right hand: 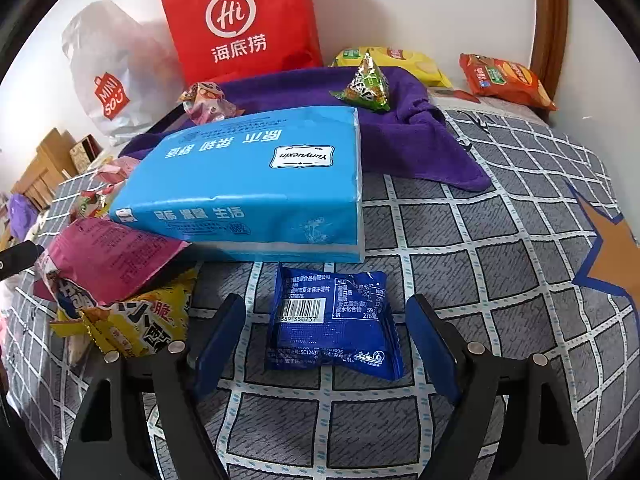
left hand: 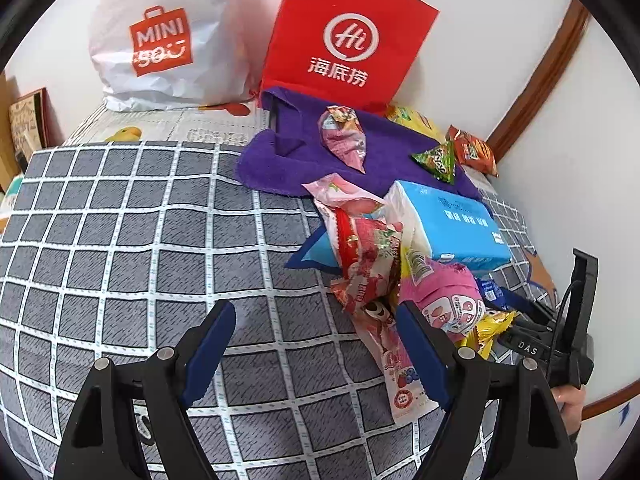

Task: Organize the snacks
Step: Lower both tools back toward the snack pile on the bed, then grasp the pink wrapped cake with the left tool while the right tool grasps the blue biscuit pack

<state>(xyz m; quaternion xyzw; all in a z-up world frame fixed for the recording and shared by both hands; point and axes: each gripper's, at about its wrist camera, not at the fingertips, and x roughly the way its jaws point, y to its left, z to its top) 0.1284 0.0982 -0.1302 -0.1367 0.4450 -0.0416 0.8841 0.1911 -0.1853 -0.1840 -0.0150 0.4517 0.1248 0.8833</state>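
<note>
My right gripper (right hand: 326, 300) hangs open just over the checked bedsheet (right hand: 500, 240). A small dark blue snack packet (right hand: 332, 320) lies flat between its fingers, and neither pad touches it. Behind the packet lies a light blue tissue pack (right hand: 256, 184), with a magenta bag (right hand: 108, 256) and a yellow snack bag (right hand: 140, 328) to its left. My left gripper (left hand: 316, 306) is open over bare sheet. Its right finger (left hand: 424, 352) sits beside a long pink snack packet (left hand: 396, 364) at the edge of a heap of pink and red packets (left hand: 364, 248).
A purple towel (left hand: 304, 152) carries a pink cone packet (left hand: 344, 140) and a green triangular snack (left hand: 438, 160). Orange (right hand: 504, 78) and yellow (right hand: 400, 60) chip bags lie by the wall. A red paper bag (left hand: 348, 36) and a white shop bag (left hand: 160, 40) stand at the back.
</note>
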